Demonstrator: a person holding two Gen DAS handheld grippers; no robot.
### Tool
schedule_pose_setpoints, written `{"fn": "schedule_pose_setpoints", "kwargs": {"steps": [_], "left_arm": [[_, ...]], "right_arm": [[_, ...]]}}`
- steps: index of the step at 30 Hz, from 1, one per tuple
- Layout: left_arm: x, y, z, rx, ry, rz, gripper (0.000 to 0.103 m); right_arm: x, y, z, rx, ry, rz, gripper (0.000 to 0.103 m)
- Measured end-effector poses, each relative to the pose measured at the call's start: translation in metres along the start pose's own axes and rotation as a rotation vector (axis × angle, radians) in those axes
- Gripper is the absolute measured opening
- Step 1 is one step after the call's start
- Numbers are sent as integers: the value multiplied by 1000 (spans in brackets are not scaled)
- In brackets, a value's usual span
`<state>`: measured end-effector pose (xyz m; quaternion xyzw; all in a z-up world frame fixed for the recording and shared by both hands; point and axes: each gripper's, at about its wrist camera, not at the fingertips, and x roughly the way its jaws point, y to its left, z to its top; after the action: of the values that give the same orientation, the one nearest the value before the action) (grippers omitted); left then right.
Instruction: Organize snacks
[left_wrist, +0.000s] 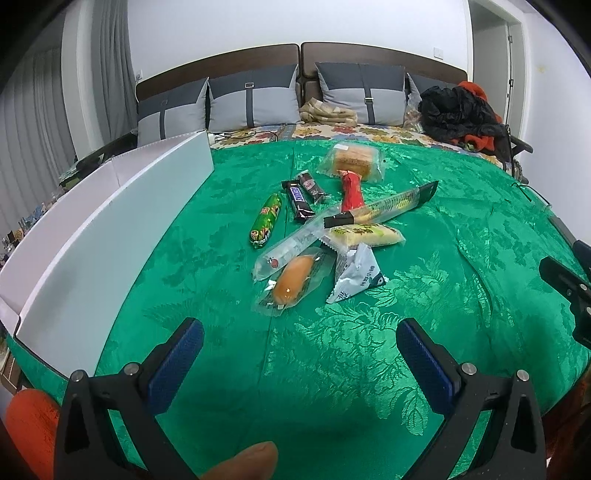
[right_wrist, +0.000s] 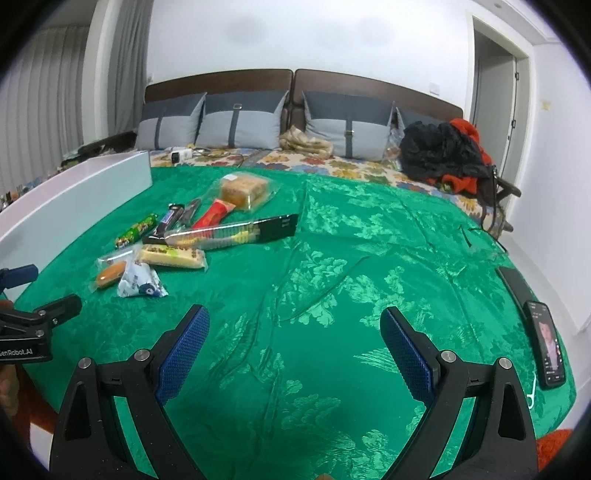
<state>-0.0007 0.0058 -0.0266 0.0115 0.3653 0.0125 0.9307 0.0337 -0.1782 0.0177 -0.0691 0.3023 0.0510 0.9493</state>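
Both grippers hover low over the green cloth (left_wrist: 332, 369): the left gripper (left_wrist: 300, 334) and the right gripper (right_wrist: 294, 325) each have their blue pads spread wide with nothing between them. Just beyond the left one lies the snack pile: a wrapped bun (left_wrist: 291, 282) and a white-blue packet (left_wrist: 356, 277) nearest, then a pale yellow bar (left_wrist: 365, 234) under a long clear sleeve (left_wrist: 347, 221). Left of these sit a green sausage (left_wrist: 265, 220) and a dark chocolate bar (left_wrist: 298, 199). Farther off are a red packet (left_wrist: 352, 192) and a wrapped cake (left_wrist: 352, 162). At left stands a white box (left_wrist: 110, 229); a phone (right_wrist: 548, 343) lies at the right edge.
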Motion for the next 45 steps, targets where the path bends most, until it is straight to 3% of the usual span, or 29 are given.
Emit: {"fn": "schedule_pose_setpoints", "kwargs": {"steps": [26,45], "left_arm": [[22,3,-13,9,86,23,103],[43,12,-20,-13,180,32,103]], "right_arm": [[9,1,-3,15,46,19,96],[30,4,-16,14,148,33,96]]}}
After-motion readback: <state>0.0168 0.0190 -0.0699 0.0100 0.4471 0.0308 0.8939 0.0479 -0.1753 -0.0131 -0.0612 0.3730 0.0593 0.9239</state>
